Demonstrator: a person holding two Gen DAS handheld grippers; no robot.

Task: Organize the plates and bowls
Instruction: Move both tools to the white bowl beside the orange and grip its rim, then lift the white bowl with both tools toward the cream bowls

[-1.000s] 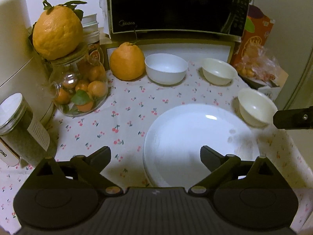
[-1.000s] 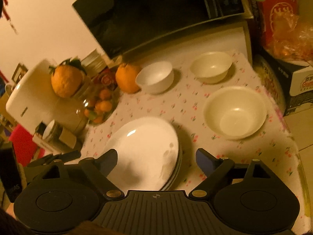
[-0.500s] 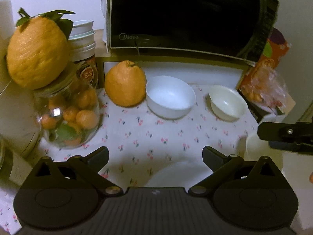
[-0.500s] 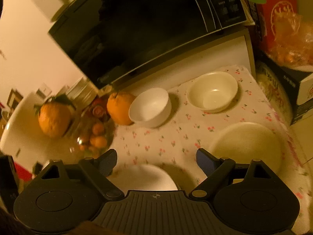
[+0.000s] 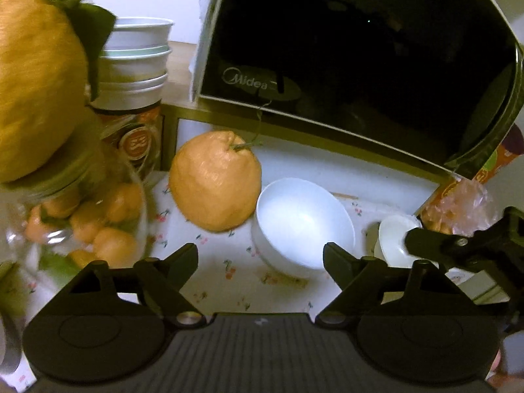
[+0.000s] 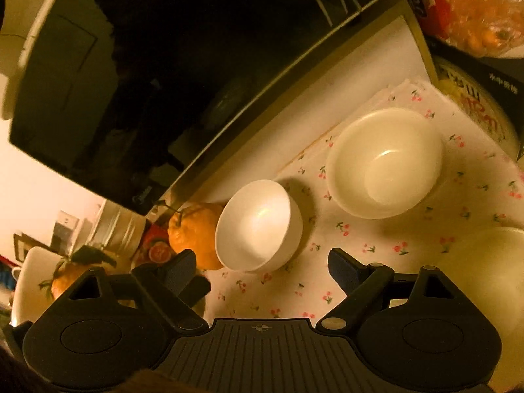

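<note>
A white bowl (image 5: pixel 303 226) stands on the cherry-print cloth (image 5: pixel 229 275), just ahead of my open, empty left gripper (image 5: pixel 260 255). It also shows in the right wrist view (image 6: pixel 258 226), close ahead of my open, empty right gripper (image 6: pixel 262 262). A cream bowl (image 6: pixel 384 162) stands farther right; in the left wrist view (image 5: pixel 393 239) the right gripper's finger partly covers it. A third bowl's rim (image 6: pixel 491 262) shows at the right edge. The plates are out of view.
A black microwave (image 5: pixel 353 49) stands on a shelf behind the bowls. A large orange (image 5: pixel 214 181) sits left of the white bowl. A glass jar of small oranges (image 5: pixel 82 222), stacked tins (image 5: pixel 134 65) and a bagged snack box (image 6: pixel 475 9) crowd the sides.
Both grippers have moved forward and down toward the back bowls. The stacked plates have dropped out of view beneath them. Both stay open.
</note>
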